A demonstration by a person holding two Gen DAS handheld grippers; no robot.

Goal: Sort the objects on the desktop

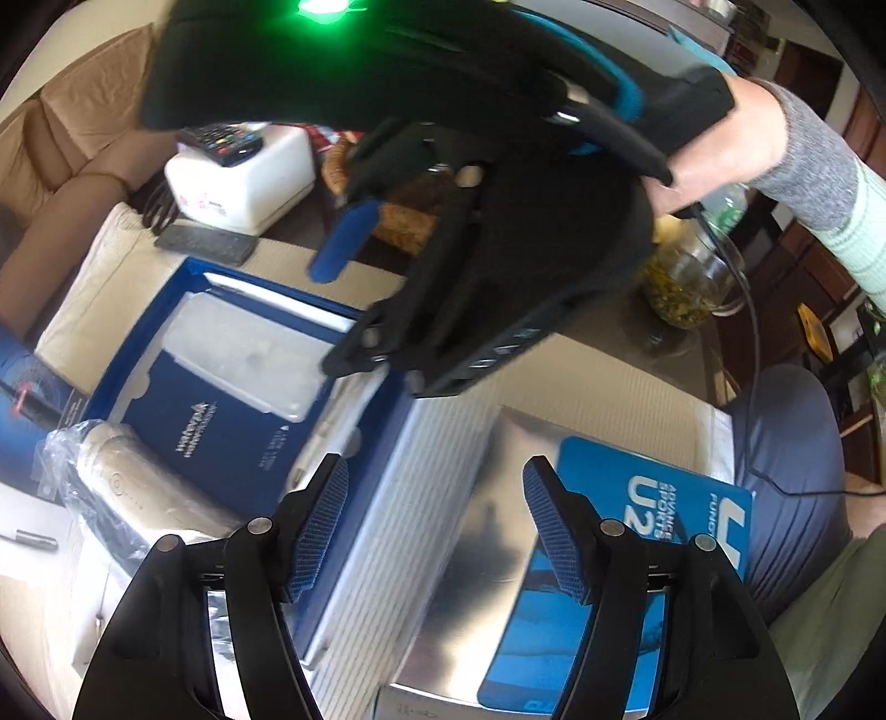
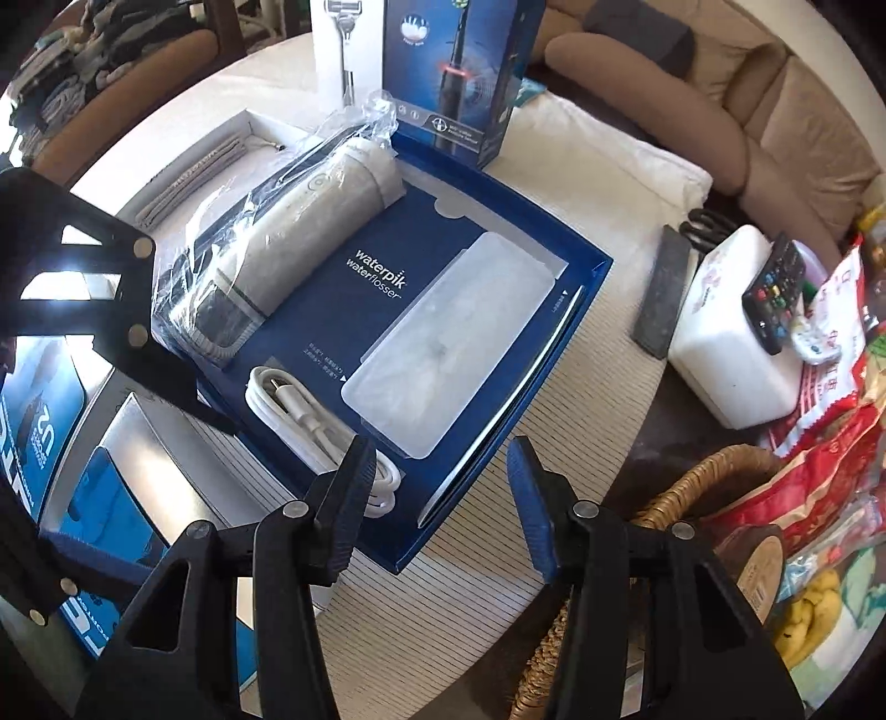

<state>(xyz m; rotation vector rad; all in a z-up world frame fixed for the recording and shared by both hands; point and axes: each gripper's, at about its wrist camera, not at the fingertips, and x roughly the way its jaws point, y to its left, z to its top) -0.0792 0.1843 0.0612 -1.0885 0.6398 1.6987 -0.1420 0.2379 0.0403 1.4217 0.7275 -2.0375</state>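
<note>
1. Left tongs (image 1: 436, 518) stand apart with nothing between the blue pads; they hang over a silver and blue box (image 1: 581, 554) lying flat on the counter (image 1: 609, 382), touching nothing that I can see.
2. Right tongs (image 2: 443, 498) are parted more narrowly and also empty, held above the near edge of an open blue Waterpik box (image 2: 554, 343); whether the black finger (image 2: 346, 498) touches the coiled white cable (image 2: 310, 415) below it cannot be told.
3. Inside that box lie a white flosser wrapped in clear plastic (image 2: 288, 243), the cable in a recess, and a frosted plastic case (image 2: 448, 343) beside the printed panel.
4. Seen from the left wrist, the right tongs' black body (image 1: 498, 232) hangs over the far side of the blue box, held by a hand (image 1: 703, 177) in a grey sleeve.
5. Behind the box stand a dark blue toothbrush carton (image 2: 459, 72) and a white razor carton (image 2: 346, 50), both upright.
6. Off to one side sits a white tissue holder (image 2: 731, 343) with a remote control (image 2: 775, 288) on top, a dark flat slab (image 2: 662, 293) just beside it, and a wicker basket (image 2: 709, 476) near snack packets.
</note>
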